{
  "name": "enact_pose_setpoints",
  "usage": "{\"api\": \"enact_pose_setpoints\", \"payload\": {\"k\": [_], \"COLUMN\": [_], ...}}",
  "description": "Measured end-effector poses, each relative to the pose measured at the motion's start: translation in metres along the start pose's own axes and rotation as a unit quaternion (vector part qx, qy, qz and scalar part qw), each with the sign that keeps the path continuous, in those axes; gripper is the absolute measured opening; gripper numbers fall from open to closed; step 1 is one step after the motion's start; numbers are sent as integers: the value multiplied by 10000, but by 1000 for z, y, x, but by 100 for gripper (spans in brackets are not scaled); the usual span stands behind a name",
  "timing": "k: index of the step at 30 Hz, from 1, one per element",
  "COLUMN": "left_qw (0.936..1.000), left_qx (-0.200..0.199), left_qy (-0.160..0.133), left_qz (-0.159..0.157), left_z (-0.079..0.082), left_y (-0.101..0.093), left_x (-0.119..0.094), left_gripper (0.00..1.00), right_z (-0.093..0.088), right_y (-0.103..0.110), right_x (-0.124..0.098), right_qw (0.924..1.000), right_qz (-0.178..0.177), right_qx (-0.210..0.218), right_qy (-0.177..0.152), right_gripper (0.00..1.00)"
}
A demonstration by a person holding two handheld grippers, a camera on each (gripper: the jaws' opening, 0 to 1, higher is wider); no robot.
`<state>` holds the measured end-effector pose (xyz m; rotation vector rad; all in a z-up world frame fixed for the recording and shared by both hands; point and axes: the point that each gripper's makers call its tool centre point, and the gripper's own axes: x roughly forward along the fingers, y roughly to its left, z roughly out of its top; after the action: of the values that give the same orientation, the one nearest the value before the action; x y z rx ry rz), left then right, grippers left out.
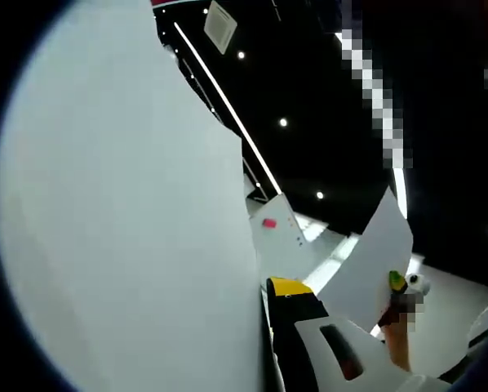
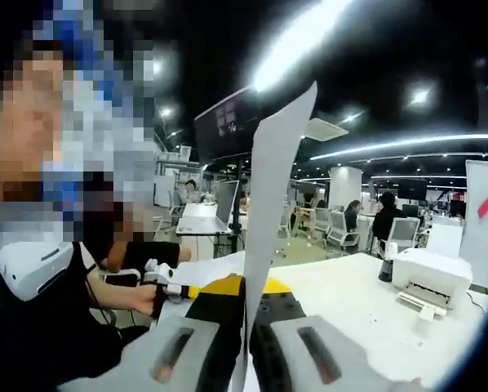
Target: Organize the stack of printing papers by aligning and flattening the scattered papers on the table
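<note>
A: What's biggest in the left gripper view?

B: A white sheet (image 1: 122,212), smooth and matte, covering the whole left half of the frame; its right edge runs from the top centre down to the bottom centre. The left gripper (image 1: 297,327) rises at the lower centre just beside that edge, with one white jaw with a dark slot and a yellow-and-black tip. Whether it's pinching the sheet, I cannot tell.

A: And the right one?

B: In the right gripper view the right gripper (image 2: 248,327) has its grey jaws pressed together on a sheet (image 2: 272,204) seen edge-on, a thin upright strip climbing from the bottom centre to a pointed corner at the upper centre.

A: Any free space?

B: The white table (image 2: 350,302) at the lower right is largely bare, with a white printer (image 2: 432,282) near its far edge. In the left gripper view, the other gripper (image 1: 401,296) holds a tilted sheet (image 1: 374,261) at the lower right.
</note>
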<state>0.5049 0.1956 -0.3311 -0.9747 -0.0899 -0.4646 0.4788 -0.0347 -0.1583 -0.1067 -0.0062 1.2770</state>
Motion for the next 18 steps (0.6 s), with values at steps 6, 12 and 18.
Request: {"api": "enact_pose_setpoints", "payload": {"k": [6,12,18], "left_qw": [10000,10000,10000], "left_qx": [-30,-10,-14], "left_qy": [-17,1,4], "left_qz": [11,14,13], "left_z": [1,0,0], "left_y": [1,1,1], "left_x": [0,1,1], "left_gripper": [9,9,9], "right_z": [3,4,-6], "right_y": [8,16,22], "right_x": [2,5,15], "right_qw": [9994,9975,9956], "right_qz": [303,622,827], "right_qx": [149,324,401], "right_qy": [-71,-109,180], "right_gripper": [0,0,0]}}
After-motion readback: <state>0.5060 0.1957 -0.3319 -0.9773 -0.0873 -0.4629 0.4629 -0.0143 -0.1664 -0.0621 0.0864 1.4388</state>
